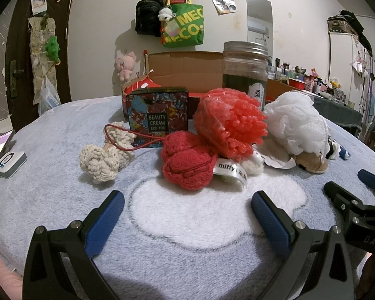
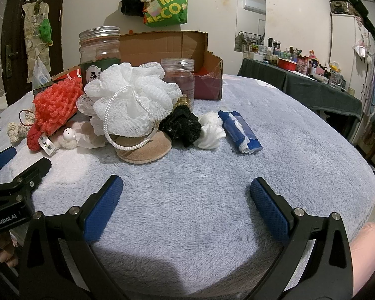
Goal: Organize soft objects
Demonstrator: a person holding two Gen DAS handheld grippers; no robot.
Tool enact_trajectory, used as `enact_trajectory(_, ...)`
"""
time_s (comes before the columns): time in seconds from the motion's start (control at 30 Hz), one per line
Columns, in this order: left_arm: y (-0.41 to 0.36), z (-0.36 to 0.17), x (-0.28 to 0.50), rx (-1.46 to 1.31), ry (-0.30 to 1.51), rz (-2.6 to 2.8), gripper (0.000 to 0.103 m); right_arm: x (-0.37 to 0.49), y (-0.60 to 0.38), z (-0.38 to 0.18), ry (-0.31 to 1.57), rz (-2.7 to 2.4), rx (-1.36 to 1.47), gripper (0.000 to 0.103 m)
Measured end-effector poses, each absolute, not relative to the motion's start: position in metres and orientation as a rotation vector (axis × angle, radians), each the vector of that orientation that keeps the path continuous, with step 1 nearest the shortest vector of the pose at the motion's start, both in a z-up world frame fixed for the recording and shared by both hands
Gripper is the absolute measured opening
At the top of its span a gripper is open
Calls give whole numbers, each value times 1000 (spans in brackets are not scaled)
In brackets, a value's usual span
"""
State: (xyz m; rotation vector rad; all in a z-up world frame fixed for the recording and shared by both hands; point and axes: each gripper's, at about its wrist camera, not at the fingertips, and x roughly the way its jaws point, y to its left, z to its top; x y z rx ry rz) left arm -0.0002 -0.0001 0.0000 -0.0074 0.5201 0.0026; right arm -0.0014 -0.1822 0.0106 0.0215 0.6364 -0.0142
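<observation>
Soft things lie in a pile on the pale blue fleece blanket [image 1: 50, 195]. In the left wrist view: a cream crochet piece [image 1: 105, 157], a red crochet piece [image 1: 187, 165], a coral chenille ball [image 1: 230, 122], a white mesh pouf [image 1: 295, 122]. In the right wrist view: the pouf [image 2: 130, 102], a tan plush slipper [image 2: 145, 150], a black crochet piece [image 2: 182, 125], a white swirl piece [image 2: 210, 135], a blue packet [image 2: 240, 132]. My left gripper [image 1: 187, 205] is open and empty, short of the red piece. My right gripper [image 2: 186, 190] is open and empty, short of the slipper.
An open cardboard box [image 1: 187, 72] stands behind the pile, with a glass jar [image 1: 245, 67], a plastic jar [image 2: 178, 80] and a patterned tin [image 1: 157, 115]. A phone and white device [image 1: 8, 162] lie at the left edge. A cluttered table [image 2: 312, 80] stands at right.
</observation>
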Motion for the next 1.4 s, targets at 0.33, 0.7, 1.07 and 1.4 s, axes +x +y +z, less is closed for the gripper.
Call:
enact_trajectory(0.33, 0, 0, 0, -9, 520, 2, 103, -1, -182, 11, 635, -14, 22, 103)
enact_trajectory(0.7, 0, 1, 0, -12, 529, -2, 103, 0, -183, 12, 646, -6, 21, 103)
enact_trajectory(1.07, 7, 36, 4, -11, 492, -78, 103, 14, -190, 35, 652, 45, 50, 103)
enact_trajectory(1.4, 5, 69, 30, 1, 499, -177, 103, 49, -194, 69, 625, 196, 68, 103)
